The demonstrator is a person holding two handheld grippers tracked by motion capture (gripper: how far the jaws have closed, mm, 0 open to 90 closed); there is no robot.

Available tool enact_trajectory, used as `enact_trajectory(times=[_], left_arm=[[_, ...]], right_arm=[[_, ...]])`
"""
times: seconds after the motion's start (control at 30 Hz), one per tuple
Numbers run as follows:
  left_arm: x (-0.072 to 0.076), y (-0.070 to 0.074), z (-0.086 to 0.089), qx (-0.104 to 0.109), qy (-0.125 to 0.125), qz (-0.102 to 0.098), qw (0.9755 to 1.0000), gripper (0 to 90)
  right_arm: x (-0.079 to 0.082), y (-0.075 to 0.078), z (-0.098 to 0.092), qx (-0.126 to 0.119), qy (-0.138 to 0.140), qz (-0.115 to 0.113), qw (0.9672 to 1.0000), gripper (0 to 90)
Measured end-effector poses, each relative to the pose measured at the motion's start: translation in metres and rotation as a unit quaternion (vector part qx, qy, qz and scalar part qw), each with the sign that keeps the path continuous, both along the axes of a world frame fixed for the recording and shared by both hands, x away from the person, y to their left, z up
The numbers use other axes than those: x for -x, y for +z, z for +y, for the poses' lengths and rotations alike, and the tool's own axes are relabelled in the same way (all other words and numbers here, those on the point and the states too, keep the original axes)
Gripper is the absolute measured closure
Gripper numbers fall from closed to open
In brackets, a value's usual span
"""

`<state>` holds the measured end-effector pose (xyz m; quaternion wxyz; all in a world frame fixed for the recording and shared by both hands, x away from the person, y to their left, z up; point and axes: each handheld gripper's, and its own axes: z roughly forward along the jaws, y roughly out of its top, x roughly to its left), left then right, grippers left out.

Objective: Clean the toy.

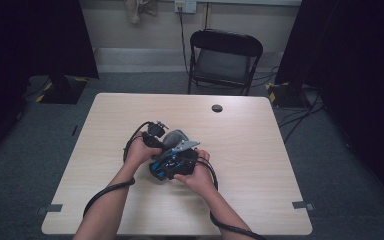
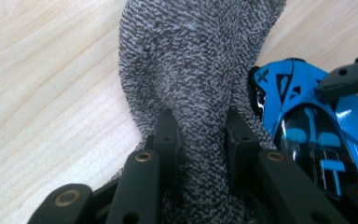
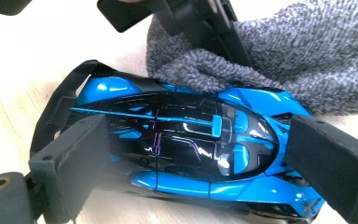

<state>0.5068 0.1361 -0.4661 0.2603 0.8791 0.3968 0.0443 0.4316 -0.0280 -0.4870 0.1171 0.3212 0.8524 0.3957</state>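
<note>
Grey cloth (image 2: pixel 200 70) pinched in the left gripper (image 2: pixel 200 135) could drag the blue toy car (image 3: pixel 177 144) out of the right gripper (image 3: pixel 191 154) clamping its sides.

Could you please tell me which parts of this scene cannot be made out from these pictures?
- Blue and black toy car: underside and wheels hidden beneath its body, right gripper view.
- Grey knitted cloth: near end hidden behind the left hand-held gripper; top cut off, left gripper view.
- High view: car details too small, covered by hands.
</note>
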Motion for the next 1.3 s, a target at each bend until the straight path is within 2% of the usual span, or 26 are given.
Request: enact_trajectory(times=[0.4,0.73,1.3], left_arm=[[0.01,0.002,0.015,0.0,0.003,0.017,0.9998,70.7],[0.021,0.002,0.027,-0.001,0.004,0.014,0.9999,70.7],[0.032,0.002,0.043,0.01,0.013,0.019,0.9997,70.6]], right_arm=[[0.0,0.0,0.0,0.001,0.0,0.001,1.0,5.9],[0.0,0.0,0.0,0.002,0.001,0.002,1.0,5.9],[0.0,0.001,0.001,0.004,0.002,0.003,1.0,5.9]])
